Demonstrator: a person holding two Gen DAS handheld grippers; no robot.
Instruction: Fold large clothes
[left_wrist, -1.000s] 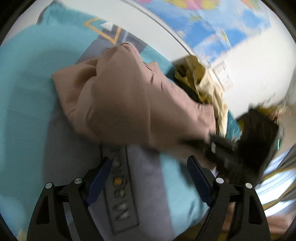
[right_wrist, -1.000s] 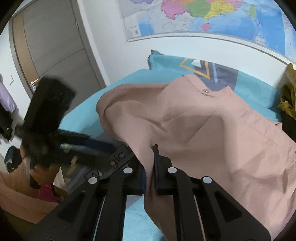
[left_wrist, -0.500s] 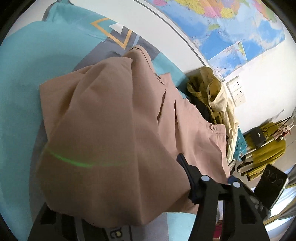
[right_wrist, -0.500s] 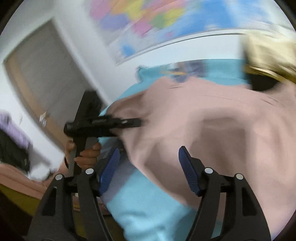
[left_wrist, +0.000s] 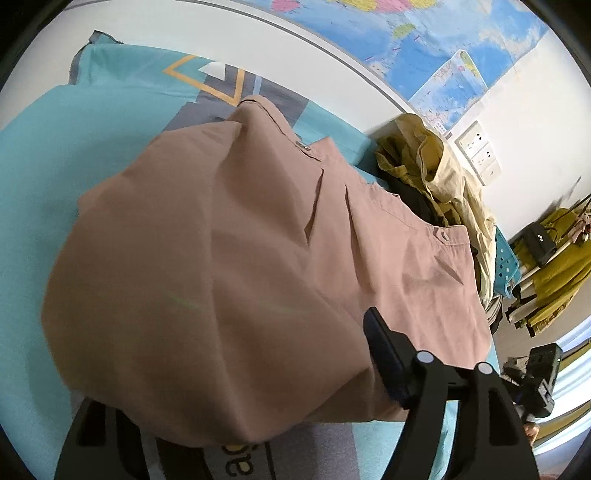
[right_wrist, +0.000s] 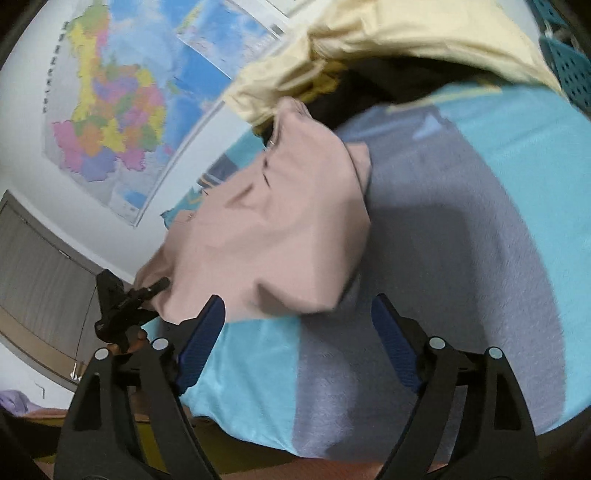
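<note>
A pair of dusty-pink trousers (left_wrist: 229, 258) lay doubled over on the teal-and-grey bed (left_wrist: 33, 177), waistband toward the far wall, its near fold draped over the left gripper (left_wrist: 255, 402). That gripper's jaws stood apart; their spread had just been changing, with cloth lying loosely over and between them, and whether any pad pressed on it could not be told. The right gripper (right_wrist: 295, 343) hung off to the right over bare bedding, its jaws having just opened wide, nothing between them and the trousers' near edge lying just beyond the tips.

The fabric looked light, thin and limp: it sagged into soft creases, would slide on the sheet and would not hold a shape unless pinned. The firmest holds appeared to be the stitched, buttoned waistband at the far end and the corners of the near fold, one for each gripper.

A heap of mustard and cream clothes (left_wrist: 436, 166) crowded the far right of the bed, touching the waistband, and could snag a fold carried that way. A turquoise basket (left_wrist: 506, 266) sat beyond it. Maps (left_wrist: 424, 40) lined the wall.
</note>
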